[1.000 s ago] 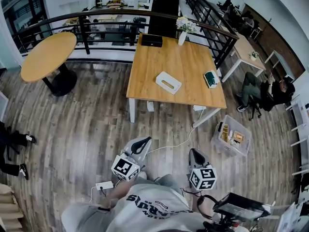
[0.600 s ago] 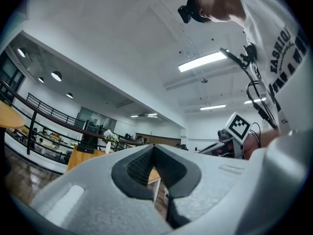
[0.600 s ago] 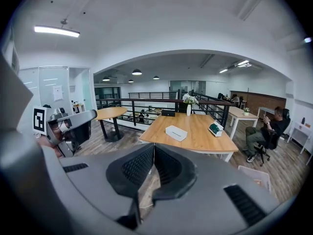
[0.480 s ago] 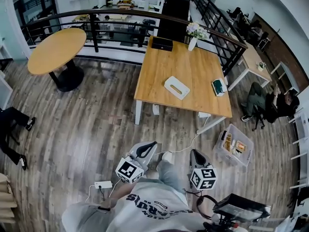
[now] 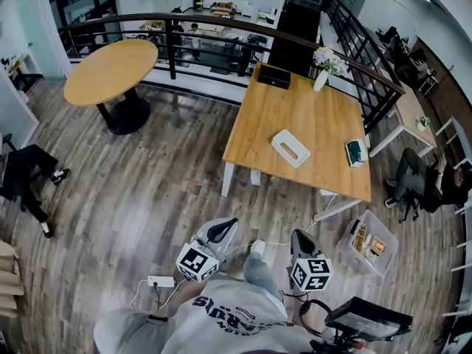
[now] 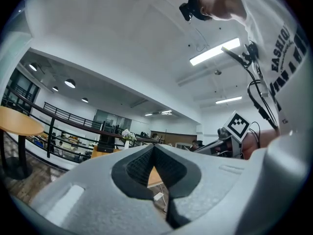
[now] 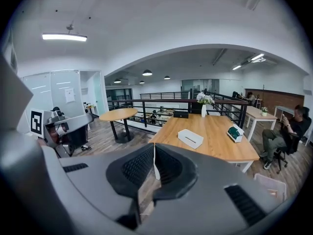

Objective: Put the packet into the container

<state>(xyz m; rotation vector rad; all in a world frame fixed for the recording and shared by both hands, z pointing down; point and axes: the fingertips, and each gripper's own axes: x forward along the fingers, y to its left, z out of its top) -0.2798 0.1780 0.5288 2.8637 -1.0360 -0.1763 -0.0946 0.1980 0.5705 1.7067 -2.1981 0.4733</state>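
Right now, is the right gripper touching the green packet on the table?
Apart. The head view shows the right gripper down by the person's body, with a stretch of floor between it and the green packet on the wooden table.

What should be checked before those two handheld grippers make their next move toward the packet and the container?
1. Left gripper empty: ok, jaws together on nothing.
2. Right gripper empty: ok, jaws together on nothing.
3. Jaws ready to grab: not ok, both are shut.
4. Container open on top: ok, it stands on the floor beside the table.
5. Packet picked out: cannot tell; a green item at the table's edge may be it.
6. Close enough: not ok, both grippers look well short of the table.
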